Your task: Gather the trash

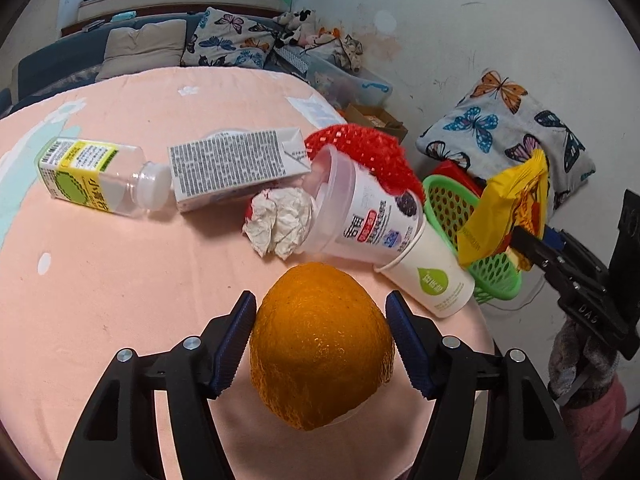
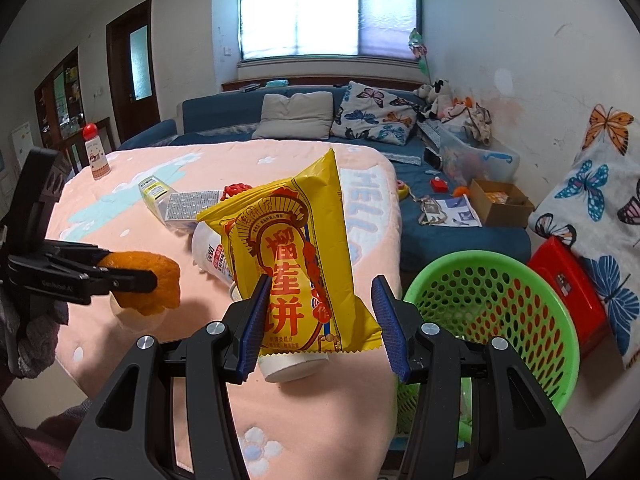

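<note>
While gripped, orange peel (image 1: 320,344) looks domed (pitted); hollow.

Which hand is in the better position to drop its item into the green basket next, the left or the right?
The right. The right gripper holds the yellow snack bag close beside the green basket. The left gripper holds the orange peel over the table, farther from the basket.

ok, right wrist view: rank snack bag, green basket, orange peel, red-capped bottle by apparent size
1. green basket and yellow snack bag: look alike in size; the bag sits nearest the lens, so no ranking between them.
2. orange peel, in the left gripper.
3. red-capped bottle, far off, so it looks small.
</note>
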Motion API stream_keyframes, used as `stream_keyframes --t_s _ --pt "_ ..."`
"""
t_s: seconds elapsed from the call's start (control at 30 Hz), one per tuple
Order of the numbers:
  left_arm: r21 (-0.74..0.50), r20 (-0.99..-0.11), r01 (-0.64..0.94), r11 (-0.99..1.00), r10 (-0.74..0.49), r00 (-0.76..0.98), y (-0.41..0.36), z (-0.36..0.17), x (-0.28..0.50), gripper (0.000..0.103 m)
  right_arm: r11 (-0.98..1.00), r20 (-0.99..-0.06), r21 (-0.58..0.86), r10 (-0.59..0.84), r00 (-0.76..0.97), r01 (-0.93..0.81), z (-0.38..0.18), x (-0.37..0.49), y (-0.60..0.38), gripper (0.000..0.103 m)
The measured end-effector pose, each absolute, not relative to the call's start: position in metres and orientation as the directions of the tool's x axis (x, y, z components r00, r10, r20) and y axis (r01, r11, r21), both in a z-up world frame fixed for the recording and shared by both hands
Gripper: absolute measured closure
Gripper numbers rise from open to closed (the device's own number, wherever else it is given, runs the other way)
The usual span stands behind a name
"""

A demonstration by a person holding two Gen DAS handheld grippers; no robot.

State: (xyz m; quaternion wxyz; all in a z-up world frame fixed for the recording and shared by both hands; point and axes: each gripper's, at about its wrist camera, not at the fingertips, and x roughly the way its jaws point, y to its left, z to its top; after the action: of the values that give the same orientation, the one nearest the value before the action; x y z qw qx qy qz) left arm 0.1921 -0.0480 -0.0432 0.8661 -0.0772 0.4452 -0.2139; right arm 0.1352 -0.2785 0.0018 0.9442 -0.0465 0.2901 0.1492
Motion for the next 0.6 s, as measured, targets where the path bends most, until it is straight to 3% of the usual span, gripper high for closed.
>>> stream_keyframes --t_s 0.6 --pt "-0.305 -0.775 0.281 0.910 -0.409 0.483 -0.051 -0.070 0.198 0.035 0.949 -0.564 0.002 0.261 0.783 -0.315 0.002 0.136 -0.276 0.052"
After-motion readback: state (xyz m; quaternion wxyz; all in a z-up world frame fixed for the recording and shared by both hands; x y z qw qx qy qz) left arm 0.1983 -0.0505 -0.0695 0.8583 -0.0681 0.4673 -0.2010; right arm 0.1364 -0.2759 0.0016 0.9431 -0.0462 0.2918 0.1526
